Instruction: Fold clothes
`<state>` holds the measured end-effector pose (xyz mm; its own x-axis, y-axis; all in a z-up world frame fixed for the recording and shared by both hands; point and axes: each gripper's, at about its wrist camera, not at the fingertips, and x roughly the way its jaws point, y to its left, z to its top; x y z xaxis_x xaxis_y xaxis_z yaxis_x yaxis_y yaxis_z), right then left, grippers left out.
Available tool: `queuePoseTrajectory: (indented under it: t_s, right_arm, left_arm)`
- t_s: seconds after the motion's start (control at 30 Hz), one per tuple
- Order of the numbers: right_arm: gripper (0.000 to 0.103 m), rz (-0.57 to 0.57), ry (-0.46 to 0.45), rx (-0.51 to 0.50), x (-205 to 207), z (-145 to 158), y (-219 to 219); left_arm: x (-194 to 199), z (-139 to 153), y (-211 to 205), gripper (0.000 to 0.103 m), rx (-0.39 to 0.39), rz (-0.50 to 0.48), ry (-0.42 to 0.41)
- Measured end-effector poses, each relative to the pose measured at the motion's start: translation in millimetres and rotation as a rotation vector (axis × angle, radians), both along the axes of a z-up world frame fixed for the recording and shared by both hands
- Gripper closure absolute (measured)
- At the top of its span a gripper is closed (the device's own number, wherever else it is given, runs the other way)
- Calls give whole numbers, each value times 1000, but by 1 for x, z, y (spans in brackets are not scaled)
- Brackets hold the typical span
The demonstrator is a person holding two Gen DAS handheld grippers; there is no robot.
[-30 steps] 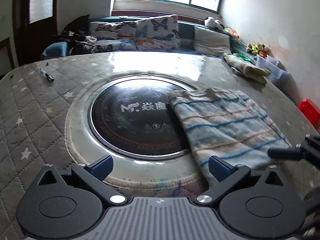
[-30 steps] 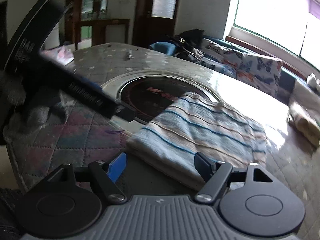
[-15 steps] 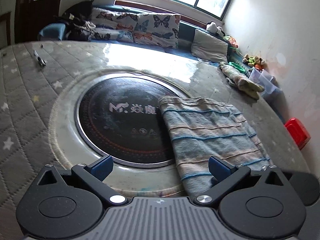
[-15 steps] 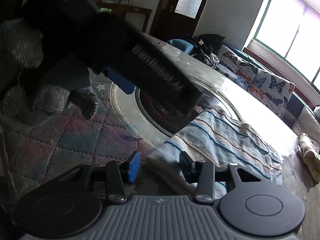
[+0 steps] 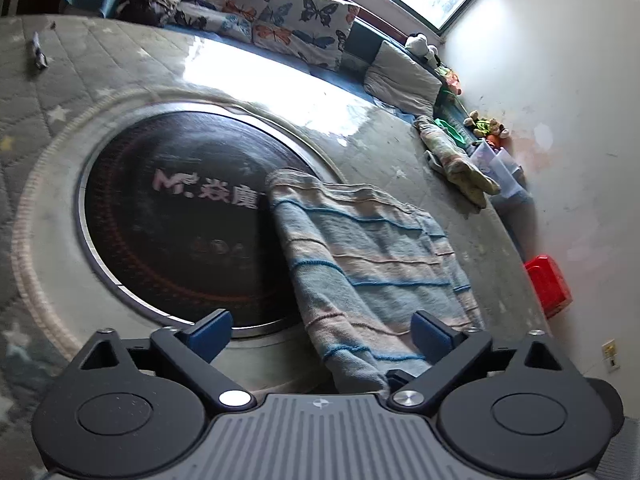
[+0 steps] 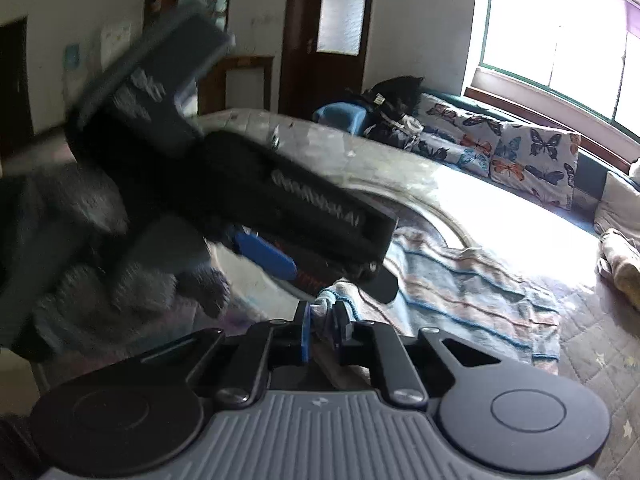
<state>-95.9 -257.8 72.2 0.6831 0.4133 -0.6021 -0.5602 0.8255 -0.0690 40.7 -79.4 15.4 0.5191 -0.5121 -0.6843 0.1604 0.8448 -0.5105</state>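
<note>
A folded blue-and-beige striped garment (image 5: 368,264) lies on the quilted table (image 5: 48,128), its left edge over the black round hob (image 5: 172,216). My left gripper (image 5: 320,336) is open, with the garment's near end between and below its blue pads. In the right wrist view my right gripper (image 6: 322,322) is shut on the near corner of the striped garment (image 6: 460,280), cloth bunched between the pads. The left gripper (image 6: 320,270) looms blurred just above and left of it, held by a grey-gloved hand (image 6: 80,248).
A second crumpled garment (image 5: 456,160) lies at the table's far right edge. A small dark object (image 5: 38,52) sits at the far left. Behind the table runs a sofa with butterfly cushions (image 5: 280,20). A red box (image 5: 548,284) and storage bins stand by the right wall.
My right gripper has gone from open to shut on the garment's near corner. The left gripper has tilted and moved forward over the cloth's near end, still open.
</note>
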Motion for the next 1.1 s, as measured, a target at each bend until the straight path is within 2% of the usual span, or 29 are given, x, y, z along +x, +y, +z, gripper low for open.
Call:
queuePoseTrajectory:
  t_s: [0.13,0.27,0.37,0.43,0.5,0.6,0.67,0.73,0.83,0.97,1.1]
  right_arm:
    - [94,1,-8,27,-5,7,-8]
    - [95,15,-9,51,-12,13,-14]
    - [95,48,-10,72,-19,19,-17]
    - [95,79,2,83,-23,20,-17]
    - [94,95,9,90,-25,21,-17]
    - [93,94,26,107,-21,18,-22]
    - [90,79,44,131,-19,18,-28]
    - [80,47,56,159,-17,20,-38]
    - [76,-19,58,188,-9,21,-56]
    - [71,-158,44,179,8,15,-86]
    - [67,-300,85,206,32,-1,-120]
  left_arm:
    - [14,-7,-4,26,-43,-3,41]
    - [24,-15,-6,27,-100,-6,78]
    - [26,-20,-4,36,-130,-10,84]
    - [26,-23,-2,57,-143,-16,93]
    - [25,-27,-1,71,-139,-25,93]
    - [24,-29,2,83,-138,-35,82]
    - [23,-27,3,85,-135,-41,72]
    - [23,-26,2,85,-131,-44,67]
    - [22,-27,3,85,-125,-46,61]
    - [23,-28,3,85,-122,-46,65]
    - [23,-28,2,85,-113,-48,63]
